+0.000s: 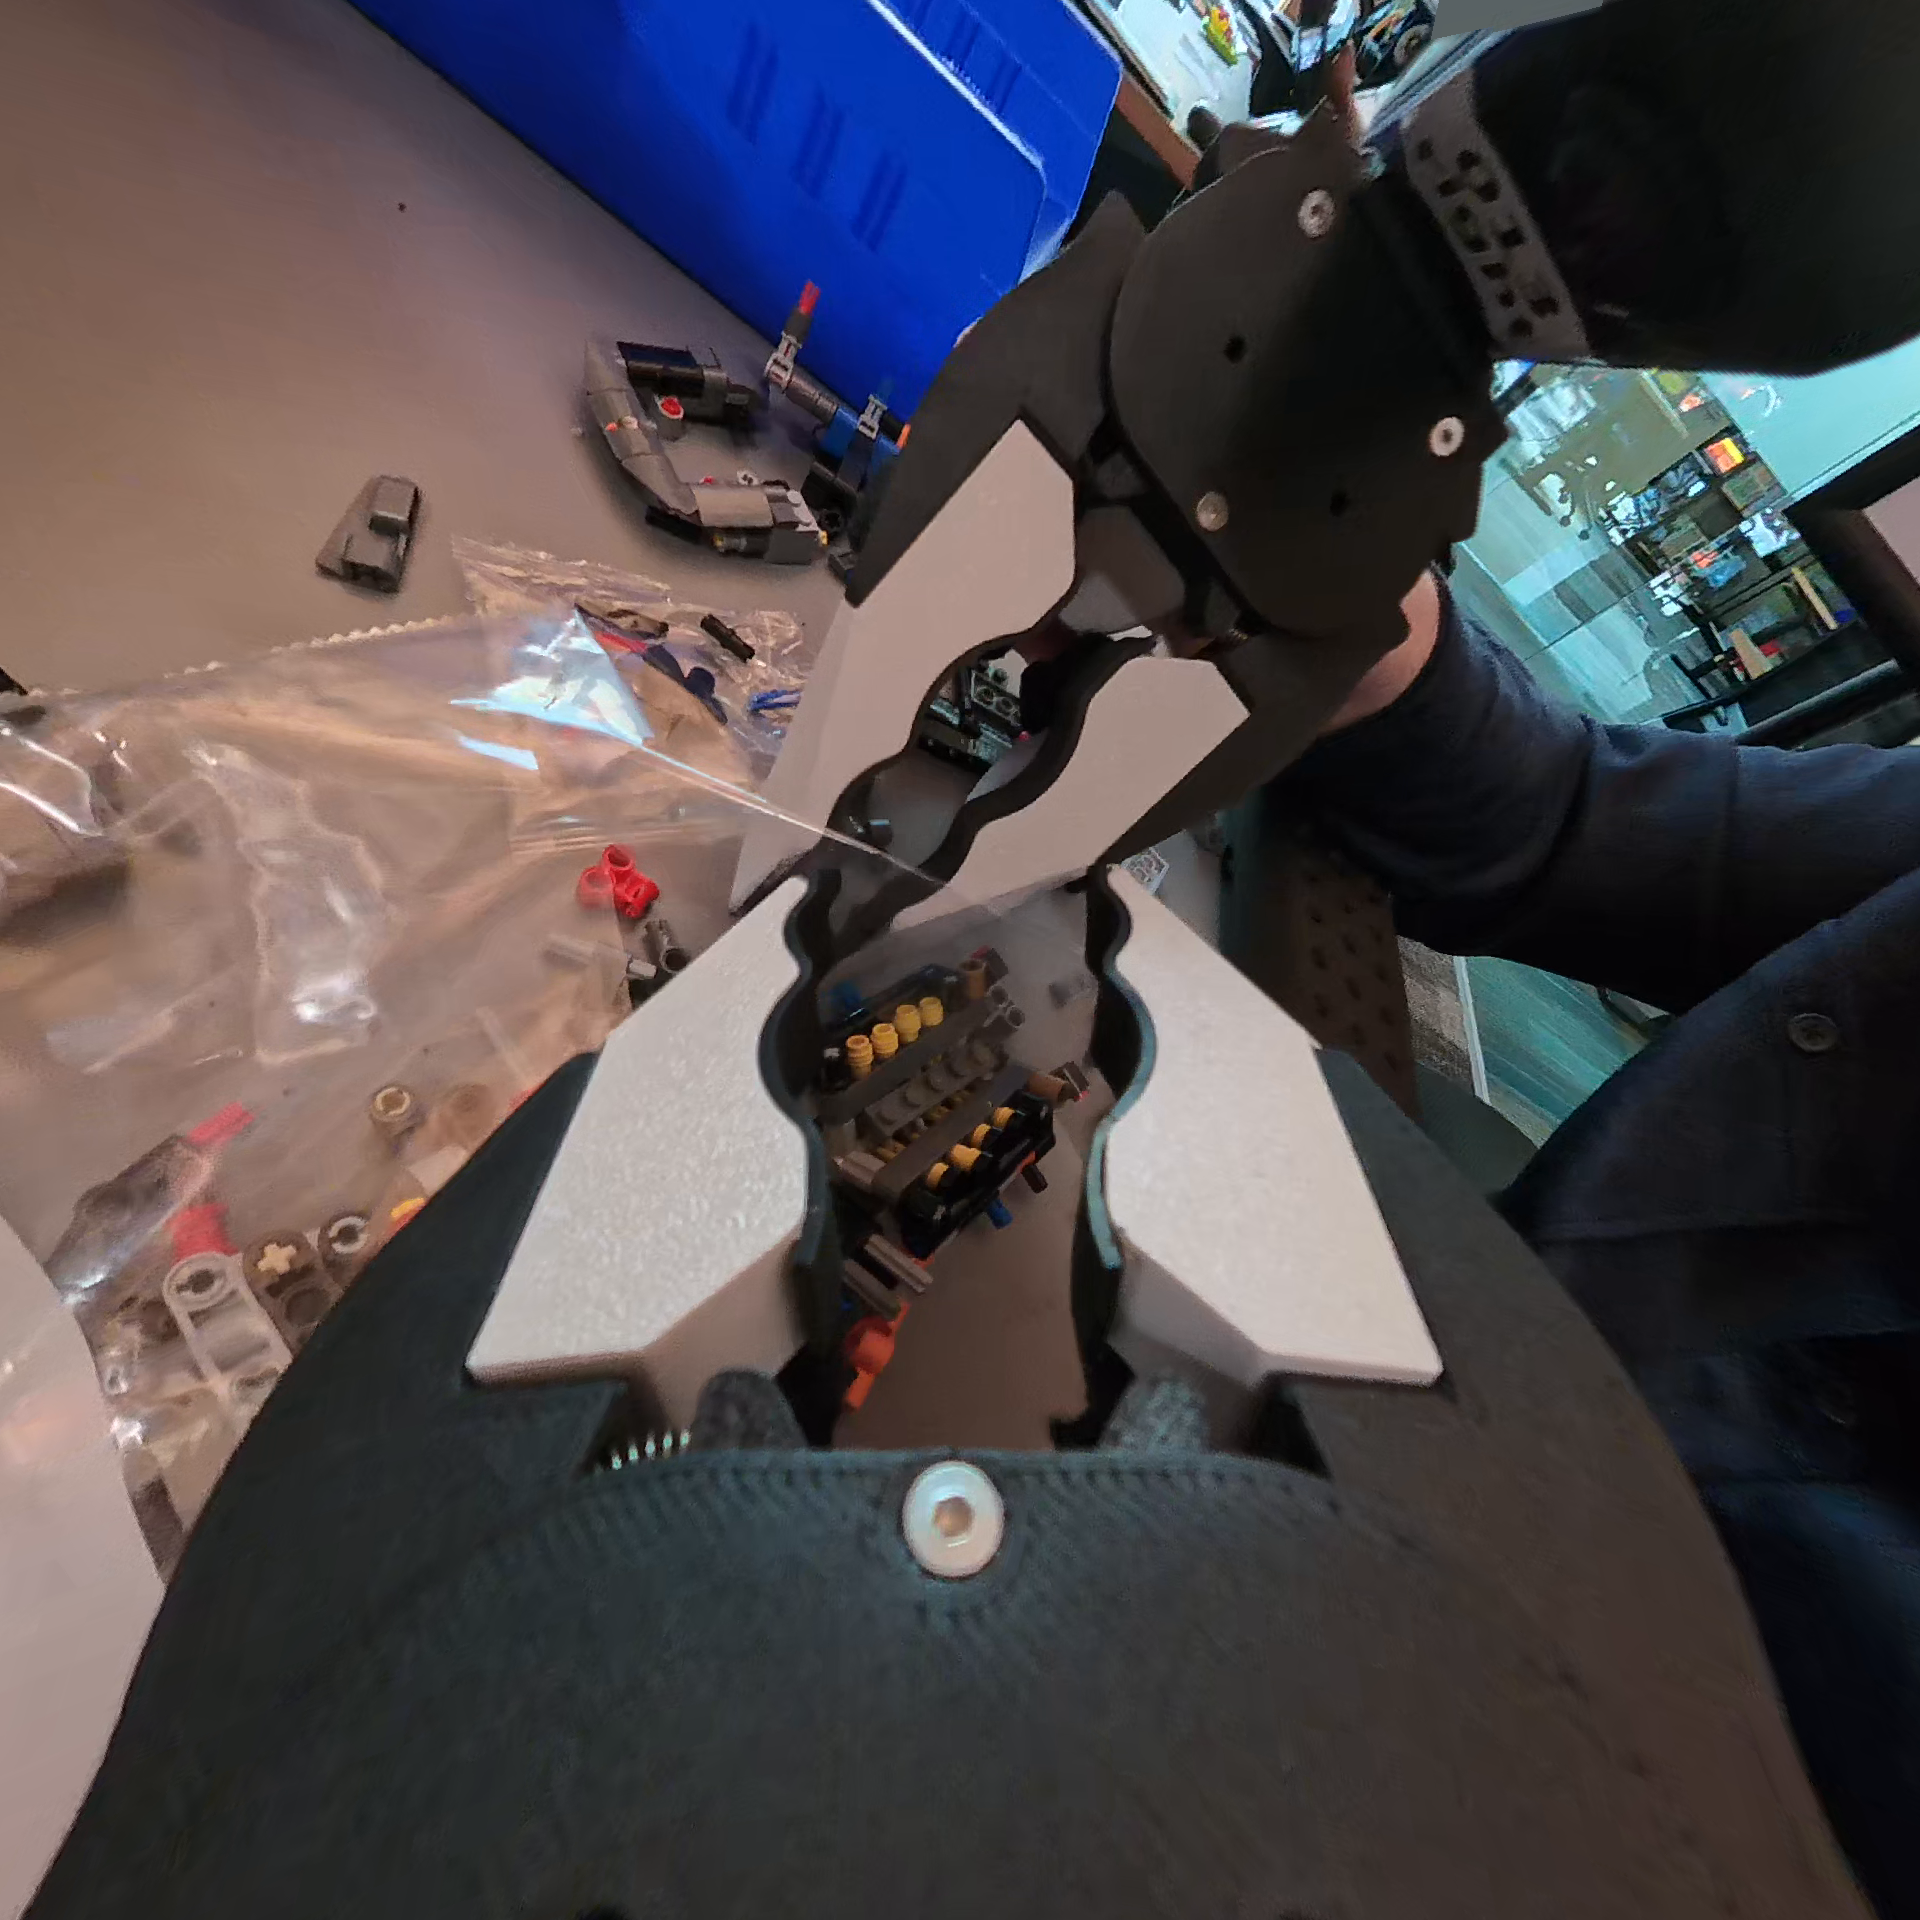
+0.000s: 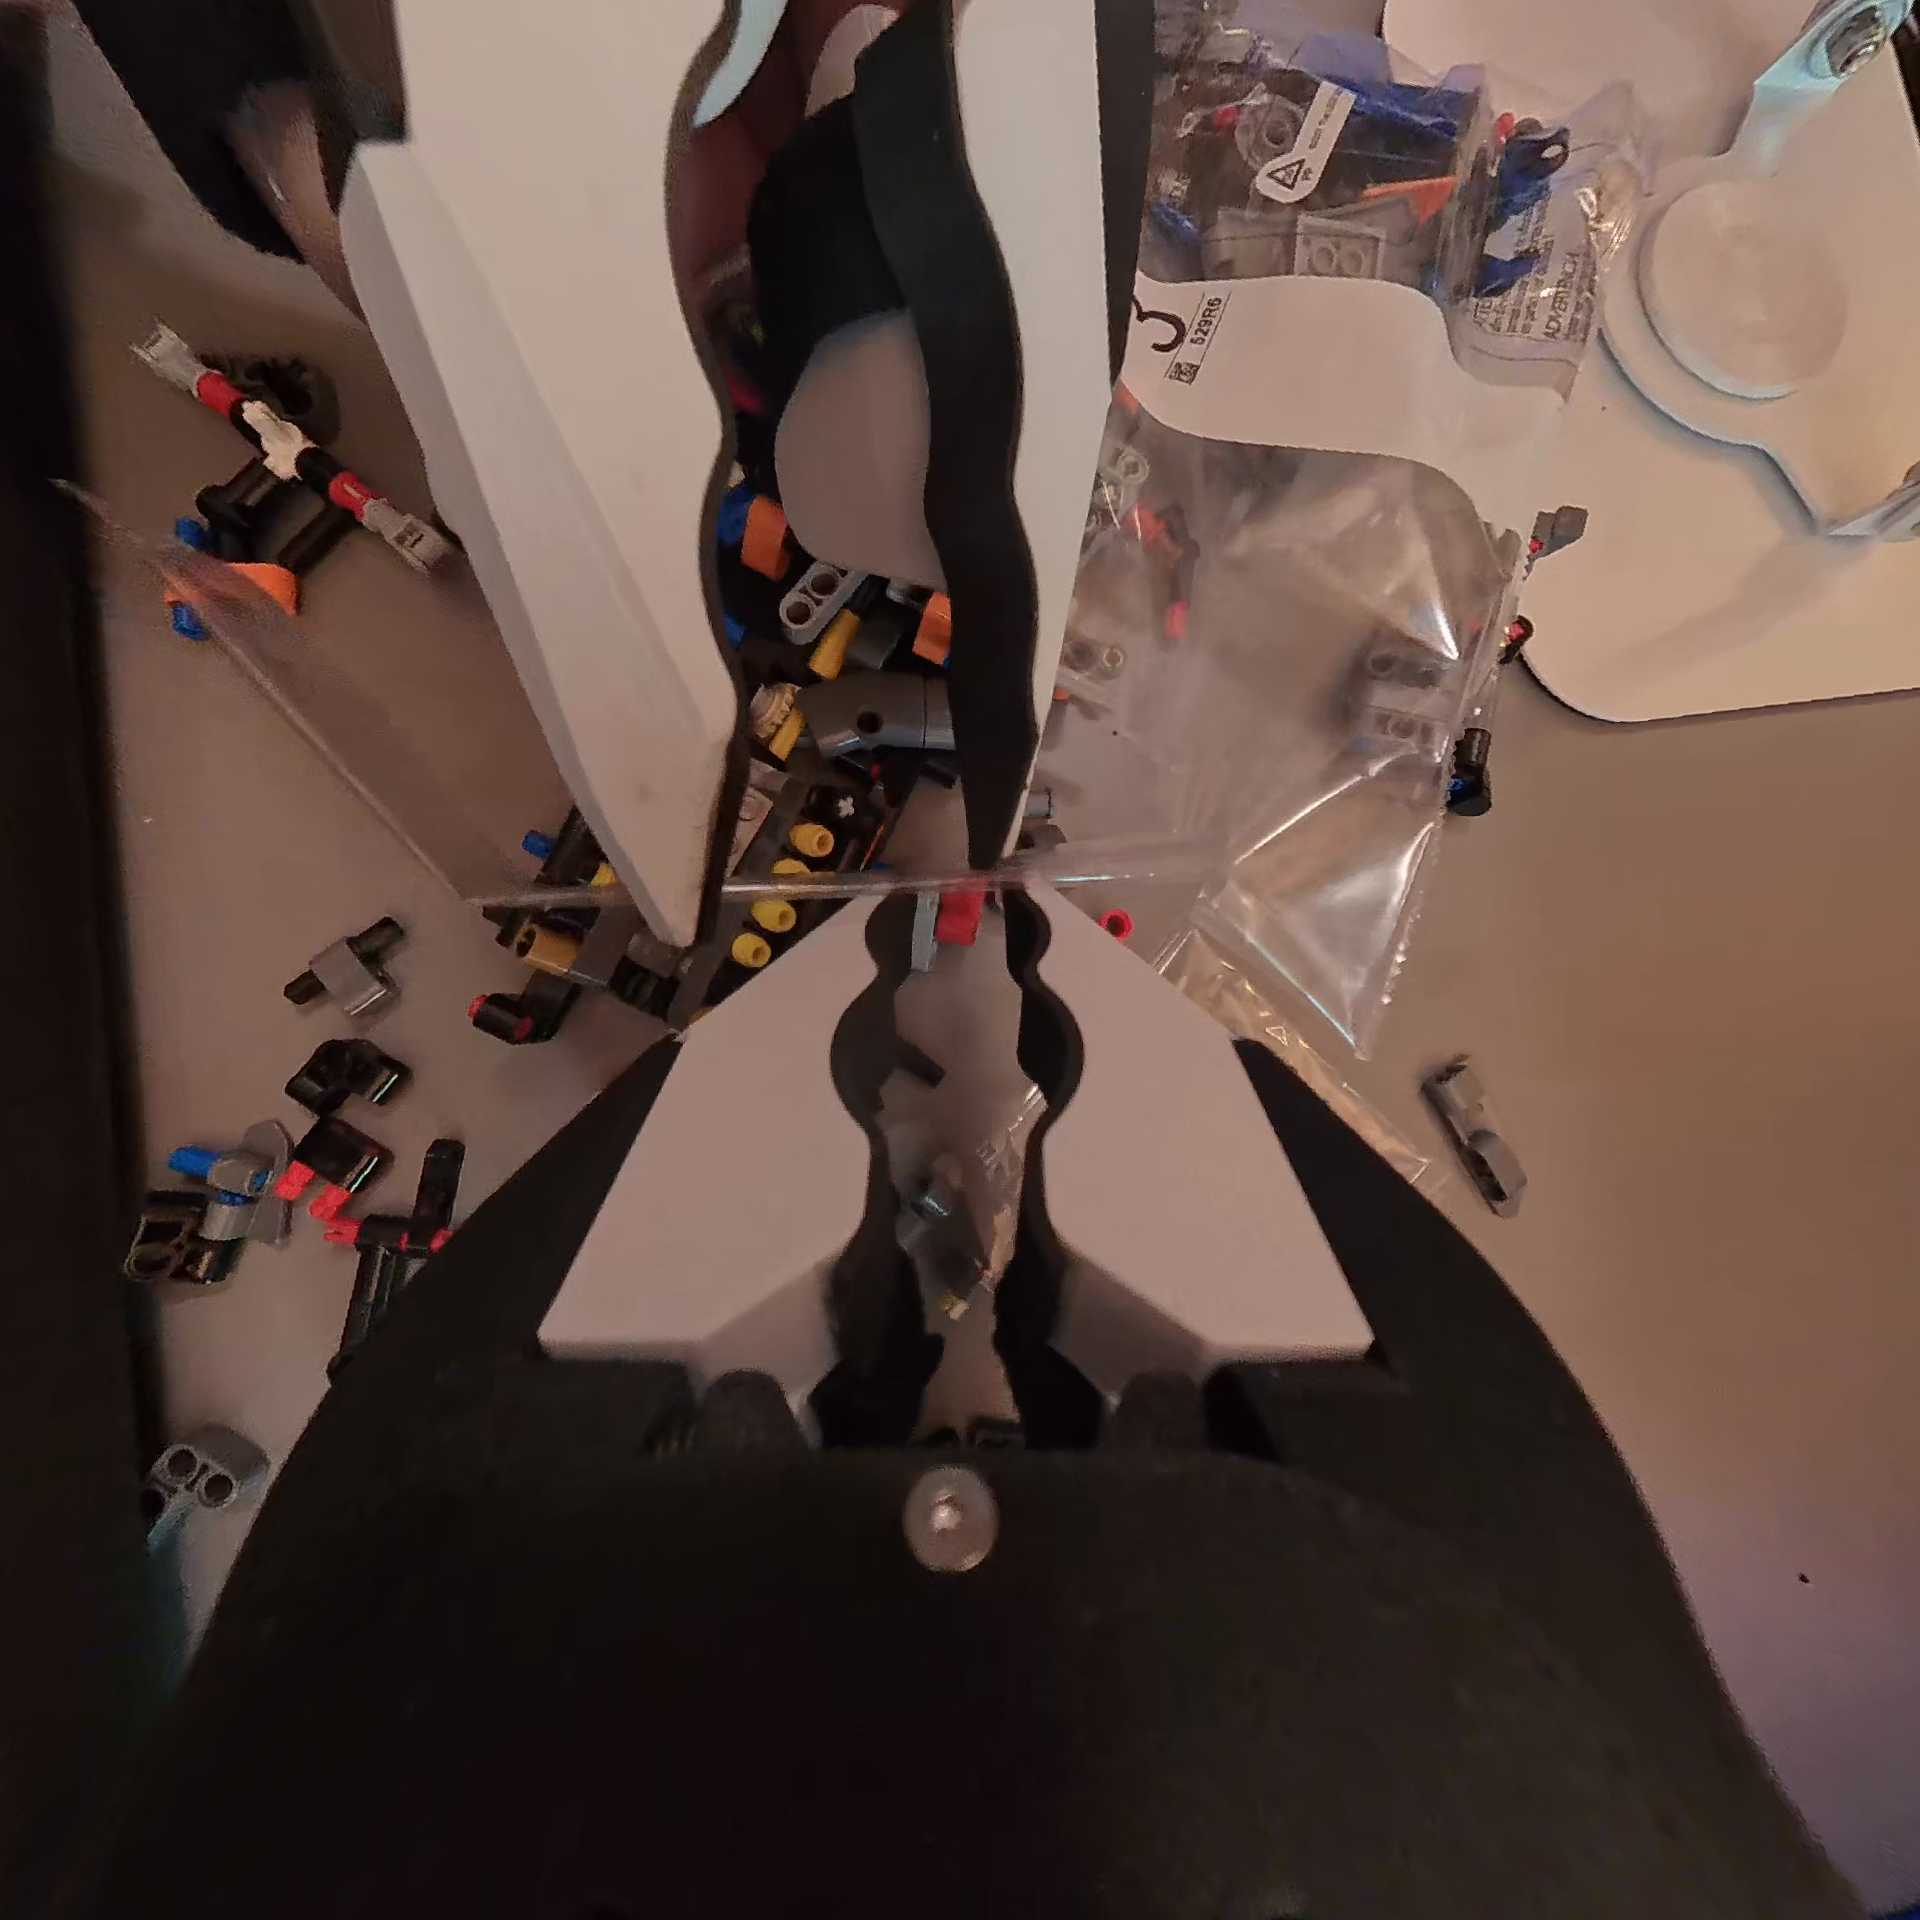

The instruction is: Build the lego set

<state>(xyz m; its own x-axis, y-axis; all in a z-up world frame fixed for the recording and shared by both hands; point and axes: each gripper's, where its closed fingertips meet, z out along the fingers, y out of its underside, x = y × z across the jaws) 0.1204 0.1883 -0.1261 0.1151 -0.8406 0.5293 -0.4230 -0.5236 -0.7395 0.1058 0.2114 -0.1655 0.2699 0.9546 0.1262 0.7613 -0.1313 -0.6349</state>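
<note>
Pinching the clear plastic parts bag (image 1: 343, 831) at its taut corner, the right gripper (image 1: 883, 862) is clamped; the left gripper (image 1: 951, 914) gapes empty above the partly hidden black-and-yellow lego assembly (image 1: 935, 1101) on the table.

Crowded centre of grey bench (image 1: 229, 312): dark Lego assembly with yellow pins (image 1: 935, 1101) directly between left gripper (image 1: 951, 904) fingers, right gripper (image 2: 987, 883) tip to tip above it, pinching clear plastic bag (image 2: 1288, 831) stretched across. Loose Lego pieces (image 2: 312, 1174) scattered to one side. Blue bin (image 1: 831, 135) walling far edge. Bare bench open near top-left of left wrist view and lower right of right wrist view.
</note>
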